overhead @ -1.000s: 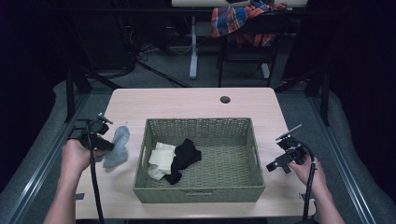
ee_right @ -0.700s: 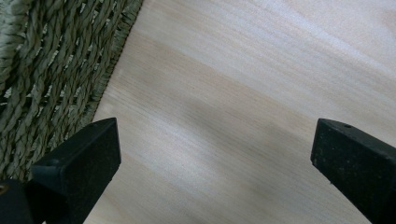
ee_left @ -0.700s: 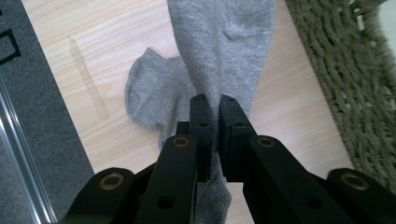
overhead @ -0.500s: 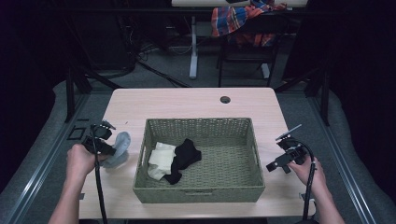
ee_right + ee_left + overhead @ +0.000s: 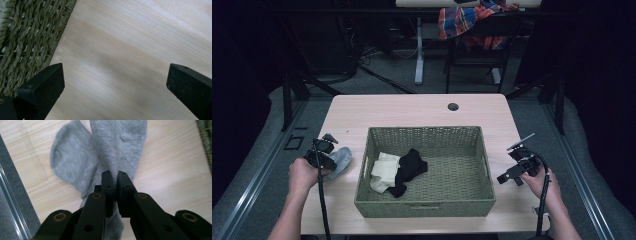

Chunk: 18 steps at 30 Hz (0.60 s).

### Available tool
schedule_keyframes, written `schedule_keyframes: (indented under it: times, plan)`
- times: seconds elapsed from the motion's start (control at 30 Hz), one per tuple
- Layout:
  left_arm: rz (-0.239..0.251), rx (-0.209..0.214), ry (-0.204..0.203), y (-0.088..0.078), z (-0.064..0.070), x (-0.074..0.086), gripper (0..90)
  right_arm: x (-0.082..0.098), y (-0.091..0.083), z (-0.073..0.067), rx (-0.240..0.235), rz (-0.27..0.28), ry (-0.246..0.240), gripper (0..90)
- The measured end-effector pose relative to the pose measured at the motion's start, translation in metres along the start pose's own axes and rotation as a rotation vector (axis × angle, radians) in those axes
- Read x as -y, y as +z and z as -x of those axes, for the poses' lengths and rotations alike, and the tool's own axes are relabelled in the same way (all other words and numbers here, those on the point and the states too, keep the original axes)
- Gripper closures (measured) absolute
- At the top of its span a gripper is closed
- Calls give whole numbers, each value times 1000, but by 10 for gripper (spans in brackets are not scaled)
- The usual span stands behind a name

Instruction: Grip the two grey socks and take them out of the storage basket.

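Note:
A grey sock lies on the pale wood table left of the woven basket; in the high view the grey sock spreads just right of my left gripper. My left gripper is shut on the sock, the fabric pinched between its two black jaws and resting on the wood. My right gripper is held over the table right of the basket. In its own view my right gripper is open, jaws wide apart over bare wood.
Inside the basket lie a cream cloth and a black cloth. The basket's woven wall is close to my right gripper's left jaw. A round cable hole sits near the table's far edge. A plaid cloth hangs behind.
My left hand has come down towards the table with the grey sock, which now lies spread on the wood. The right hand has not moved.

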State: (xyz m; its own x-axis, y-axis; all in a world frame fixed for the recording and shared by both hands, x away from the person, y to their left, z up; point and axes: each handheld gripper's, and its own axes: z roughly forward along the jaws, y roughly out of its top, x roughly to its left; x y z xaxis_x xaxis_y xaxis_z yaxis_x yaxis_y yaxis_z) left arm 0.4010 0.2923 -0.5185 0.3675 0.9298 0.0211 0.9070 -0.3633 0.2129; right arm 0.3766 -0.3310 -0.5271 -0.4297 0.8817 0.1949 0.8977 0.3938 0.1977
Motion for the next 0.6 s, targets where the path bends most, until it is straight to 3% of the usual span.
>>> schedule_keyframes:
  times: [0.33, 0.37, 0.47, 0.6]
  plan:
    - [-23, 15, -17, 16, -4, -2, 815, 0, 0, -1, 2, -1, 0, 13]
    - [-26, 20, -18, 17, -4, -2, 787, 0, 2, -1, -1, 16, 12, 13]
    - [-33, 53, -35, 14, -6, -1, 651, 0, -1, 0, 5, -4, -4, 13]
    - [11, 56, -59, -3, -9, 2, 405, 0, -1, 0, 5, 2, -1, 13]
